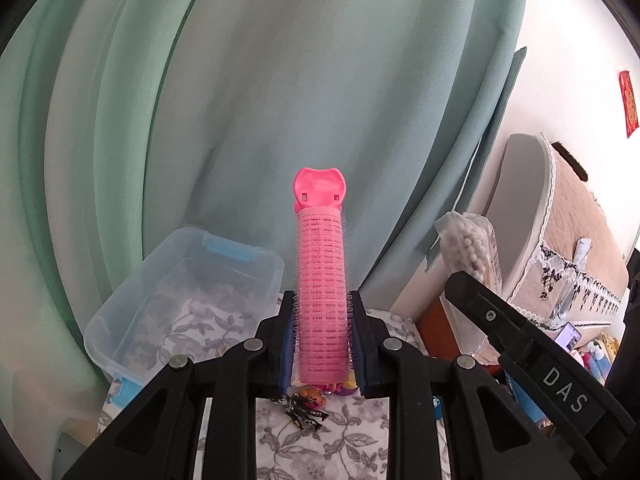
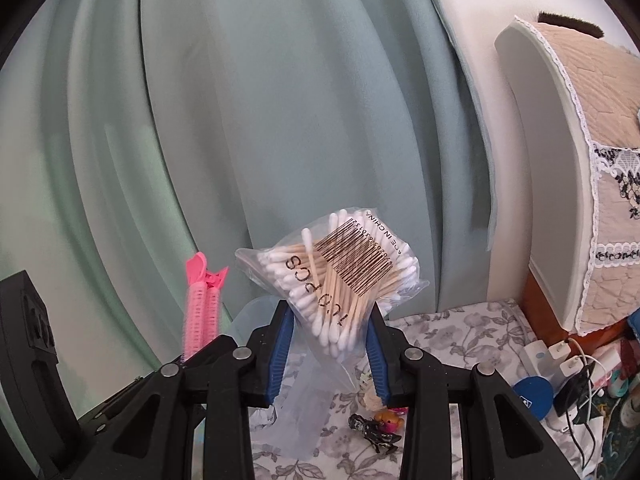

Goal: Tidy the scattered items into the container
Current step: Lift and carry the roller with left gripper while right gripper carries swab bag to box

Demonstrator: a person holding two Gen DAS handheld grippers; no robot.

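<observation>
Left gripper (image 1: 322,336) clamped on a pink roller (image 1: 321,304), fingers pressed to both sides of its lower half; roller upright, a long cylinder of bristly mesh, fuzzy at the edges, topped by a smooth pink plastic clip. It is held up off the table, in front of the curtain (image 1: 280,80), with the bin (image 1: 180,300) below and to the left. Bin: clear plastic, rectangular, rounded corners, blue latch at each end, floral cloth (image 1: 320,440) showing through its floor. Right gripper (image 2: 330,344) closed on a bag (image 2: 340,280) of cotton swabs, blue pads pinching the bag's lower part; bag crinkly clear film, printed with a barcode and "100 PCS", packed with wooden sticks with white tips, tilted, also lifted clear of the table. Loose film tail hangs down between the fingers. On the cloth under both grippers: a small dark metal keychain (image 2: 374,434) beside a little orange figure (image 2: 390,420), both unheld. From the left wrist view the right gripper's black arm and the bag stand near to the right, well apart from the bin. Curtain pale green, heavy folds, fills the background. Far right: a padded headboard (image 2: 532,160) under a quilted beige cover with lace trim; white chargers and cables (image 2: 568,364) on the table's right edge
</observation>
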